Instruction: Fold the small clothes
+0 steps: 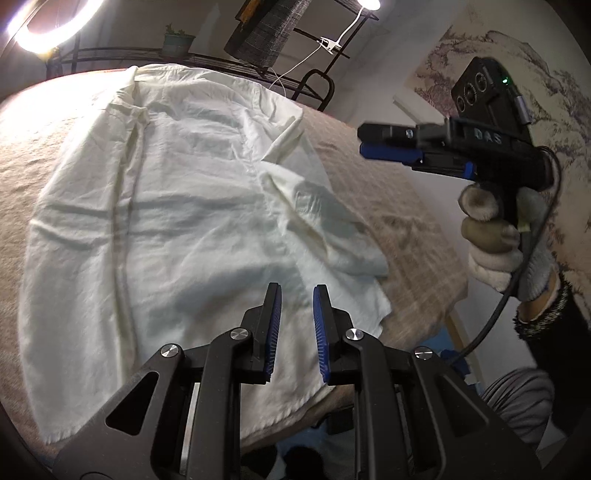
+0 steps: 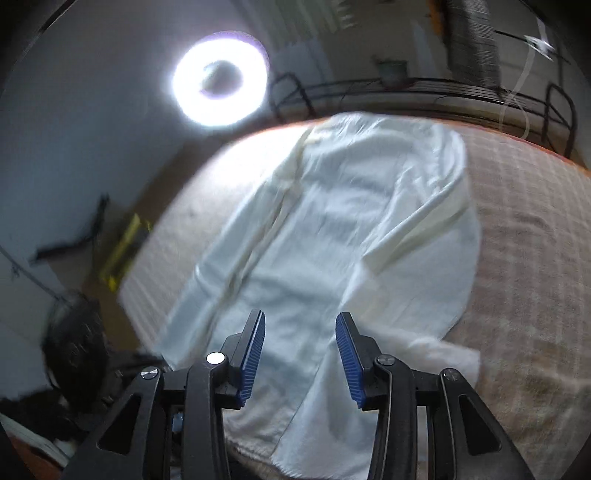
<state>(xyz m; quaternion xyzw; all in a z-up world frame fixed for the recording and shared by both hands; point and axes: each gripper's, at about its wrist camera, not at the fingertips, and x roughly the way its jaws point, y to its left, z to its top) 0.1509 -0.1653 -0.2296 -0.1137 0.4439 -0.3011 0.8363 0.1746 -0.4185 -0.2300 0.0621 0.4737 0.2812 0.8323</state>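
My left hand-held gripper [image 1: 297, 291] hangs over the near hem of the white cotton shirt [image 1: 166, 206]. Its blue ribbed pads [image 1: 274, 332] stand a narrow gap apart, nothing between them, not touching the cloth.

My right hand-held gripper [image 2: 300, 321]: jaws apart, wider than the left's, empty. The shirt [image 2: 332, 229] lies below and ahead of them, clear of the pads.

The shirt is spread flat on the table, which is covered by a beige checked towel-like cloth [image 1: 388, 206]. The collar end is far from both grippers, the hem nearest me.

Left wrist view only:
- The right hand-held gripper [image 1: 364, 142] from the side, off to the right of my left one, raised above the table's right edge, fingers pointing in toward the shirt. Held by my white knit glove [image 1: 495, 254] with a dark sleeve cuff; a black cable [image 1: 498, 314] drops from the handle.
- A sleeve [image 1: 314, 206] folded in over the shirt body on the right, cuff end bunched and creased.

Right wrist view only:
- The floor to the left of the table, with a yellow object [image 2: 125, 251] too blurred to identify.
- The folded sleeve [image 2: 417, 221] as a flat diagonal band across the shirt's right half.

Both views: a lit ring light [image 1: 40, 26] [image 2: 219, 86] and a black metal rack [image 1: 207, 59] [image 2: 406, 88] beyond the far edge. The right view is motion-blurred.
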